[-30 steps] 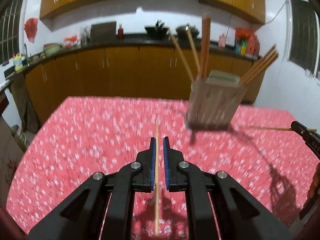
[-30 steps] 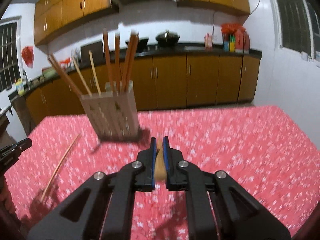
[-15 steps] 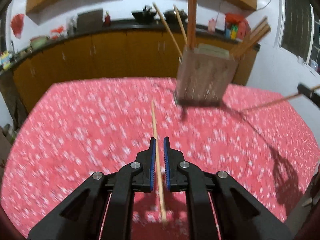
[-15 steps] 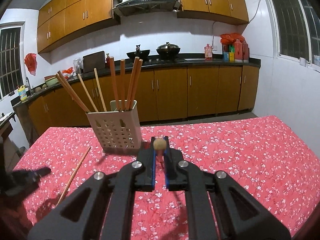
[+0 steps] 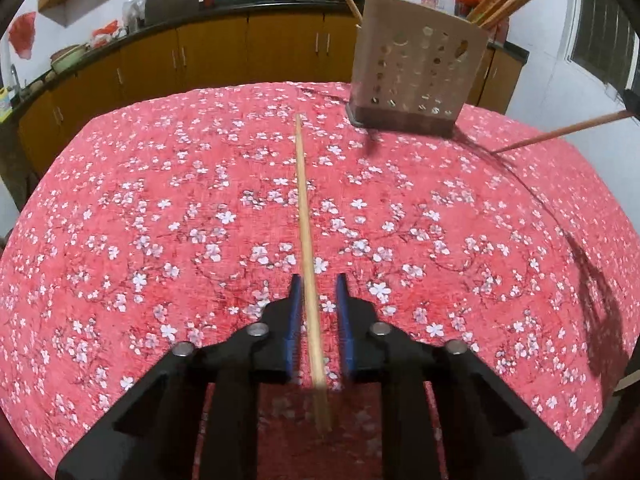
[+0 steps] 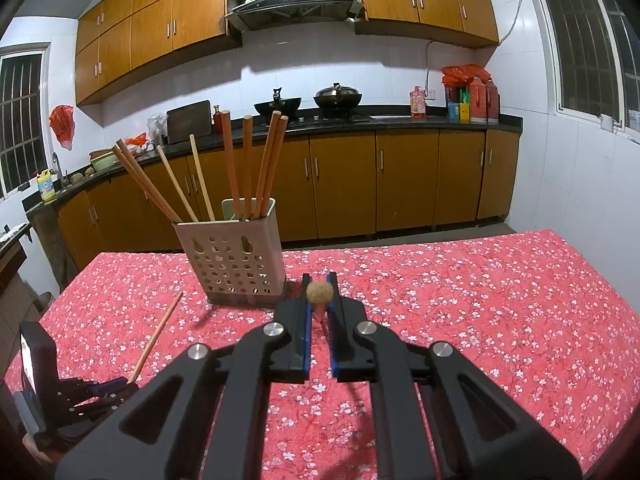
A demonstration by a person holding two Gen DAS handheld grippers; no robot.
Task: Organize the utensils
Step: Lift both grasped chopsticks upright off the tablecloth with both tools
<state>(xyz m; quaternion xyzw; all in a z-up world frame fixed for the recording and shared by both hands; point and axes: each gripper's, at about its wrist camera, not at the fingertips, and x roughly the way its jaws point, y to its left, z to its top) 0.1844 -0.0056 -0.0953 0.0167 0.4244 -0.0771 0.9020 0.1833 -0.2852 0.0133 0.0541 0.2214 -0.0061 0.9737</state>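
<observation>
A pale wooden chopstick [image 5: 304, 216] lies on the red floral tablecloth [image 5: 160, 200]. My left gripper [image 5: 319, 280] is open with its fingers on either side of the chopstick's near end. My right gripper [image 6: 319, 280] is shut on a darker chopstick [image 6: 319, 294], seen end-on. That chopstick also shows in the left wrist view [image 5: 560, 133], sloping down towards the cloth. A beige perforated utensil holder [image 6: 232, 256] stands on the table with several chopsticks [image 6: 248, 168] upright in it; it also shows in the left wrist view [image 5: 412, 76].
The pale chopstick [image 6: 156, 330] and the left gripper [image 6: 72, 400] show at the right wrist view's lower left. Kitchen cabinets and a counter [image 6: 360, 128] with pots and bottles run behind the table. The table's far edge [image 6: 400, 246] is close behind the holder.
My left gripper has opened around the pale chopstick and dropped lower and closer to the holder. My right gripper has tilted up, bringing its chopstick end-on.
</observation>
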